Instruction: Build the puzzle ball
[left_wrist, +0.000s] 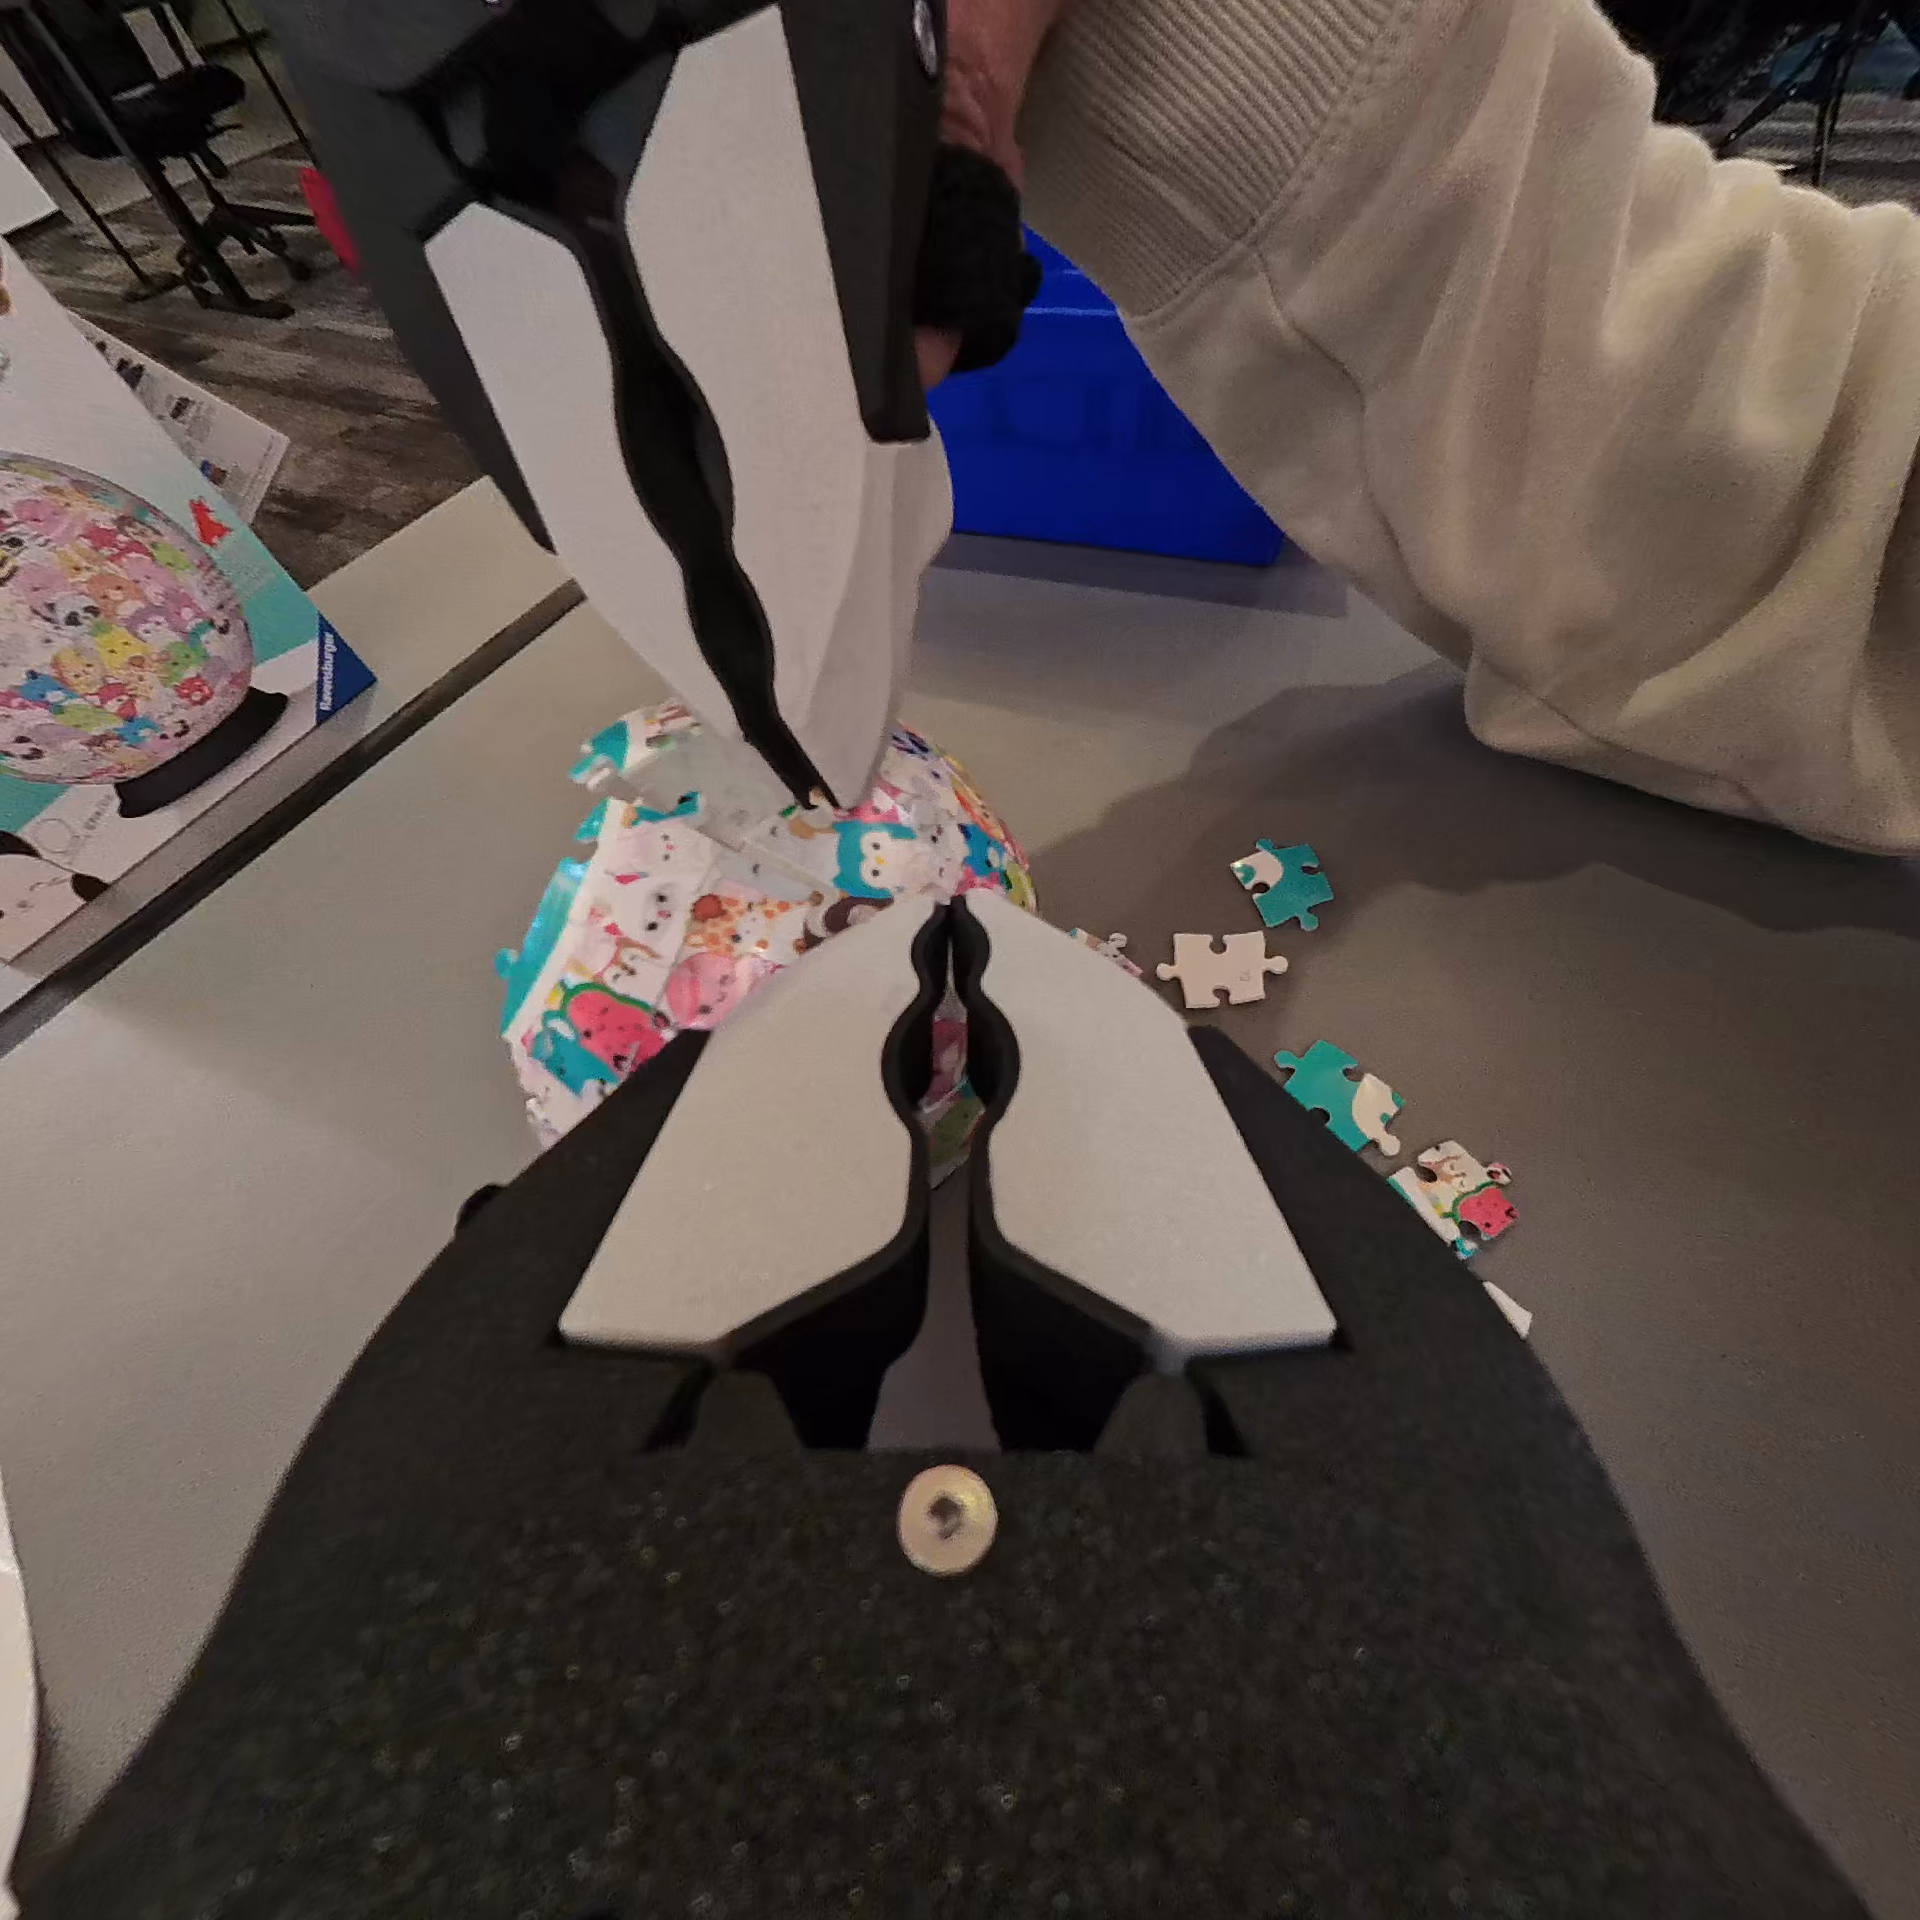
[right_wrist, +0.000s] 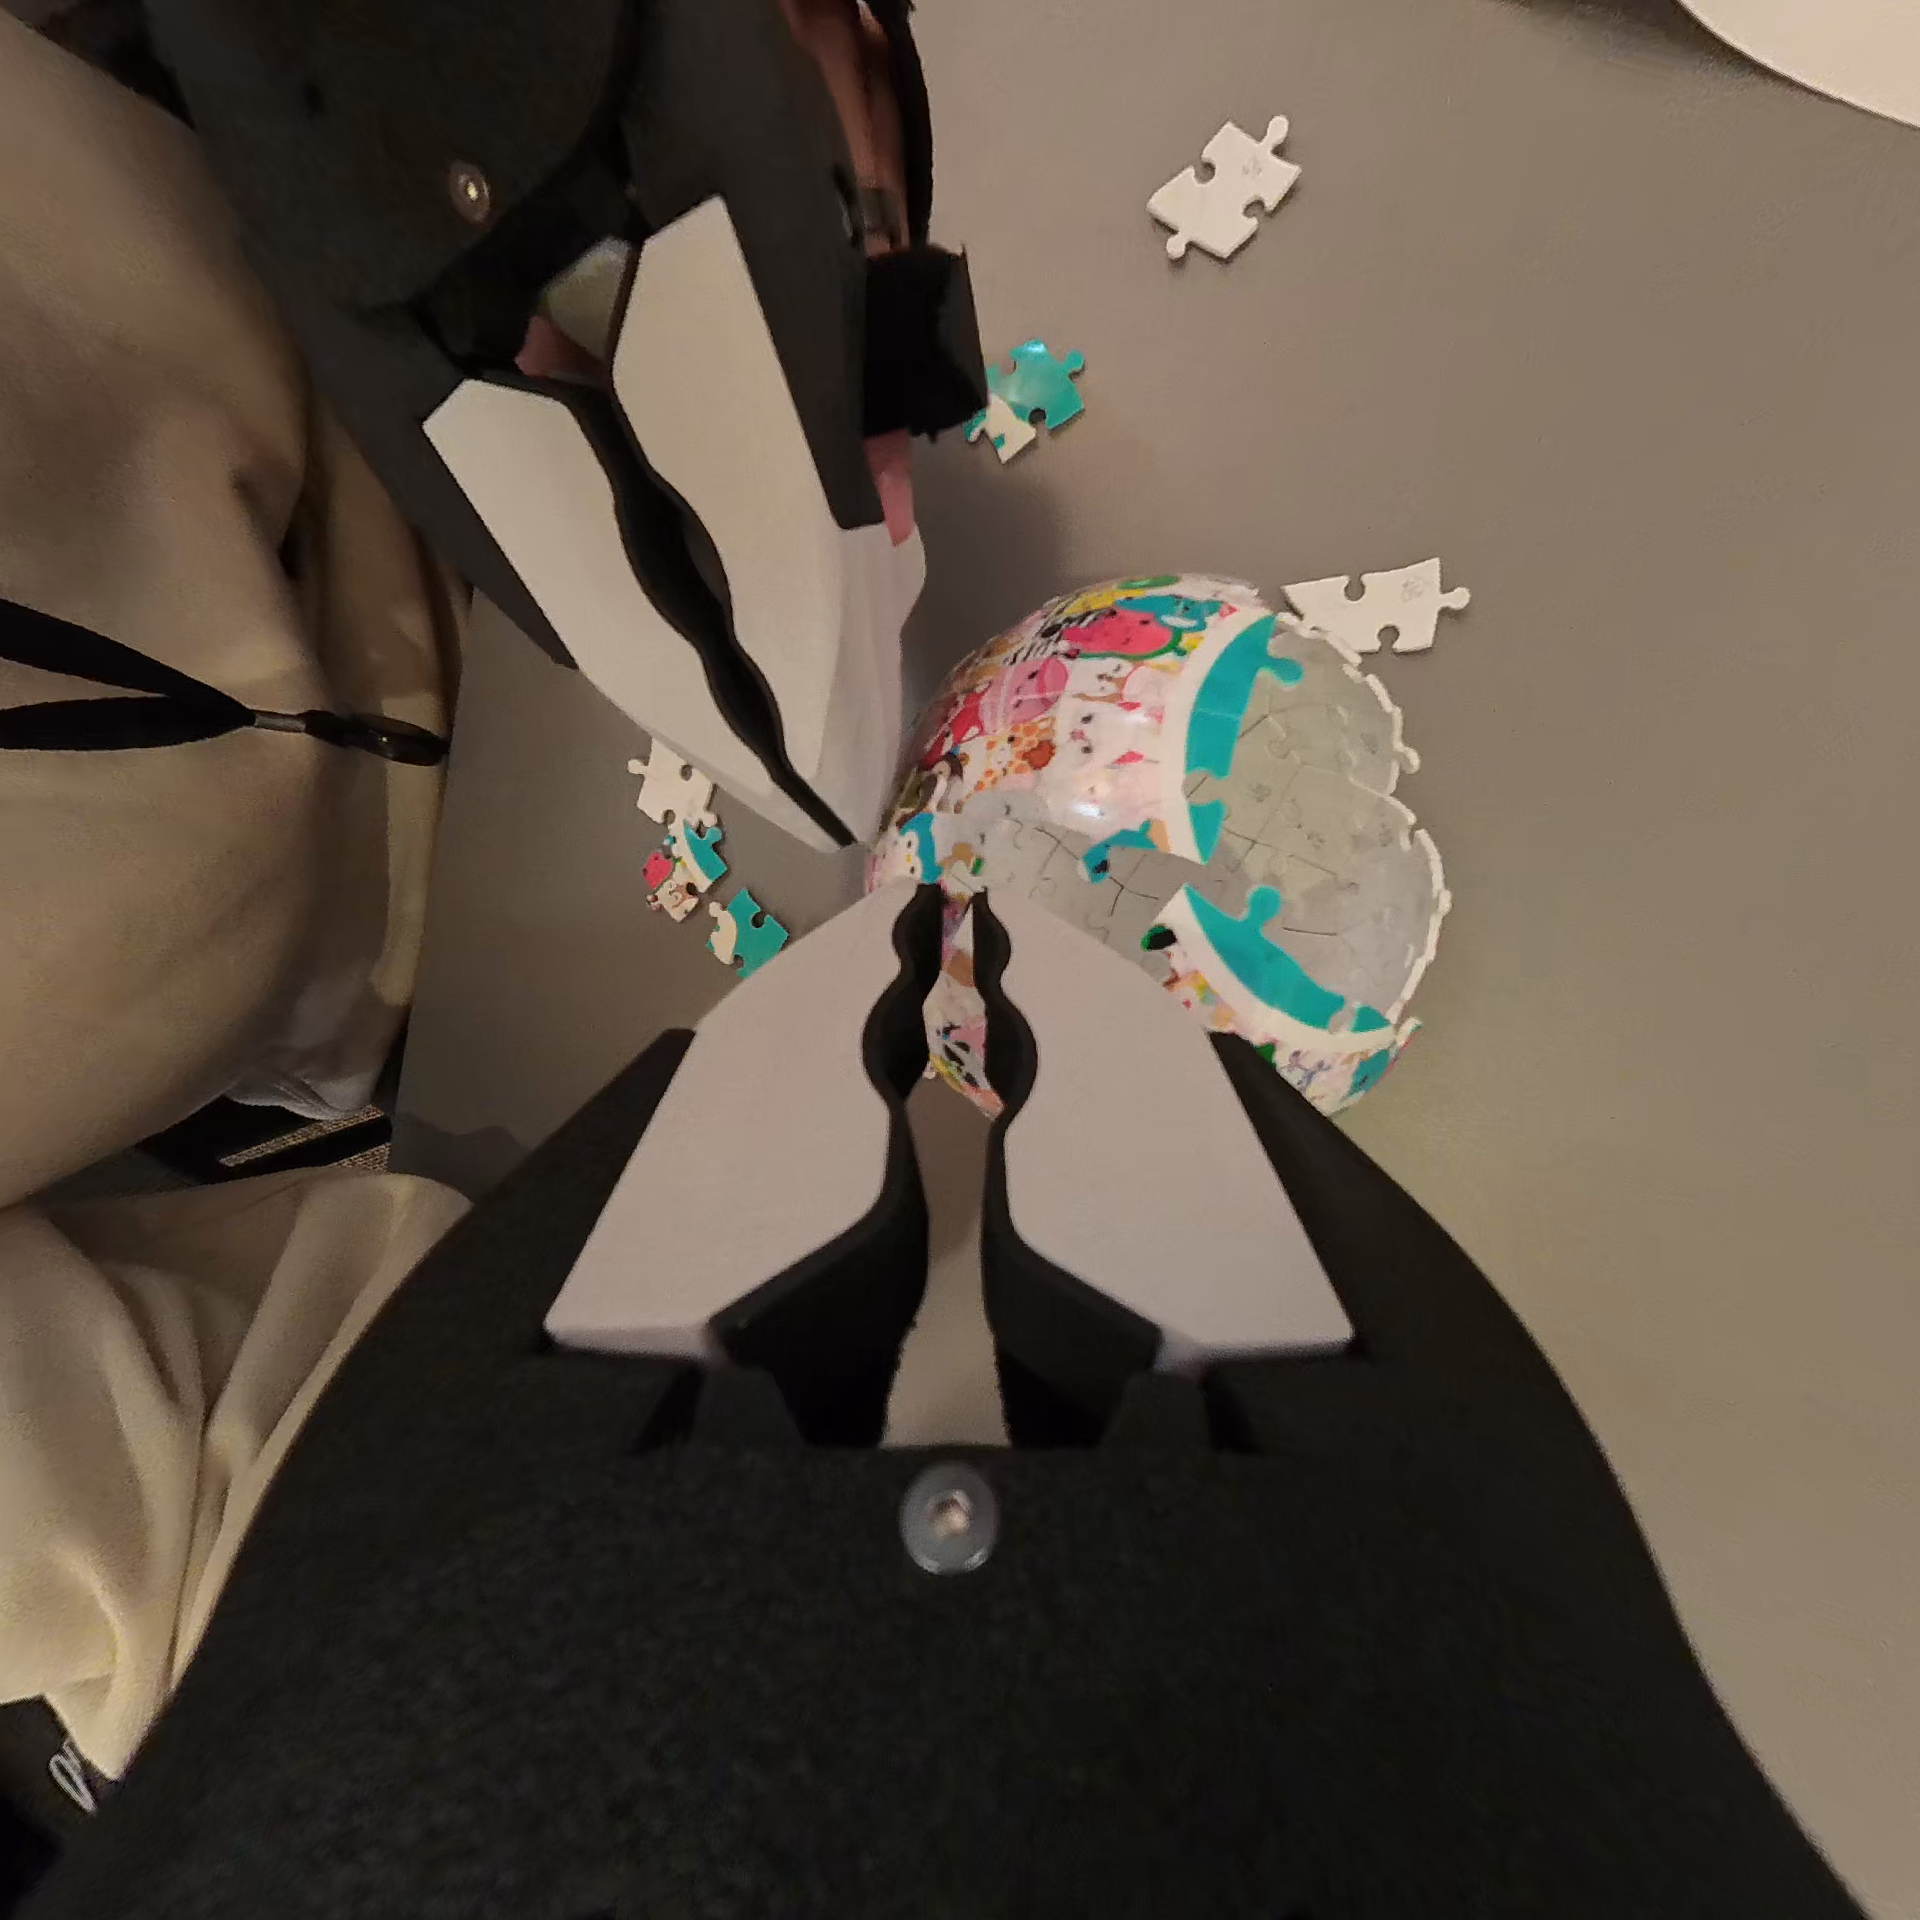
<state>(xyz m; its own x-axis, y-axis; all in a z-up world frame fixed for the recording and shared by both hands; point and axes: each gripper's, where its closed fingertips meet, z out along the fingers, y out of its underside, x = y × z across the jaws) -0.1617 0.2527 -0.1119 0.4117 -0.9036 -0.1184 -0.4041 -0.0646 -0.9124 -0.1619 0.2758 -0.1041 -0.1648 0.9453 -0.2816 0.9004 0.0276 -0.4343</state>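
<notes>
Both claws, left (left_wrist: 951, 909) and right (right_wrist: 956, 899), are nearly closed, tips touching the half-built puzzle ball (left_wrist: 727, 935); whether either grips is unclear. Only the left view shows the puzzle box (left_wrist: 135, 665) left of its claw.

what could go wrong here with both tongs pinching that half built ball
1. The puzzle ball is an open shell with a loose flap; pressure from the right tongs could pop joined pieces apart.
2. It rests unsupported on the table; the left tongs pushing sideways may roll it onto the loose pieces.
</notes>
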